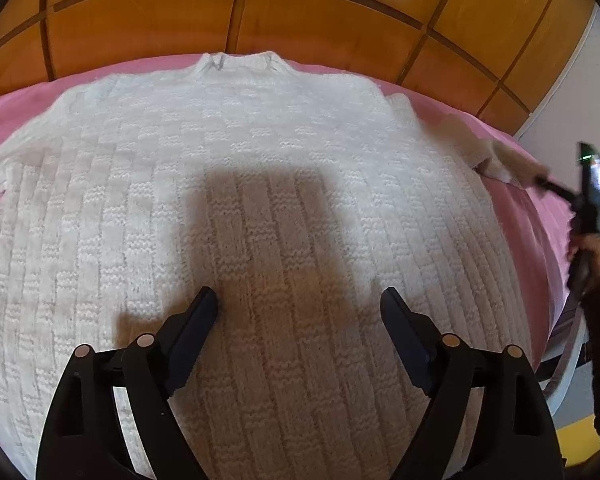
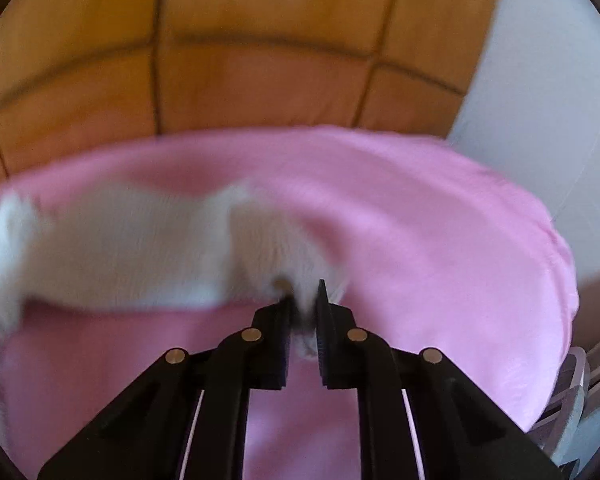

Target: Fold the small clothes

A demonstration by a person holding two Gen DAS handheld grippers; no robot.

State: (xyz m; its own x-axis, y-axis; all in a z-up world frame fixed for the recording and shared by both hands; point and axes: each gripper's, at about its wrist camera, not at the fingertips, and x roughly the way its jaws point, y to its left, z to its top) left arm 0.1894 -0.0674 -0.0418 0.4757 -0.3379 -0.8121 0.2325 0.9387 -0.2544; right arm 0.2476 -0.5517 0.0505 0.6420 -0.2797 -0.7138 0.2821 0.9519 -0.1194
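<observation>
So the left gripper hangs over the lower middle of the sweater with its jaws spread wide and nothing between them, just bare knit and their own shadow under the tips; the sweater itself lies flat and face up on the pink bedspread, hem nearest the jaws, collar at the far end by the wooden headboard.

Off to the right, the right gripper has its jaws pressed nearly together on the cuff of the right sleeve; a tuft of white wool sits pinched between the pads and the sleeve trails away from the tips to the left, lifted a bit off the bedspread; that view is blurry so I can't tell how deep the bite goes.

My read on handling: chunky, fluffy knit, soft and floppy, light but stretchy; it'll sag and drag rather than hold shape, and the fuzz could slip from a shallow pinch. I'd grab thick edges like cuff, hem corner or shoulder seam, not the loose middle.
</observation>
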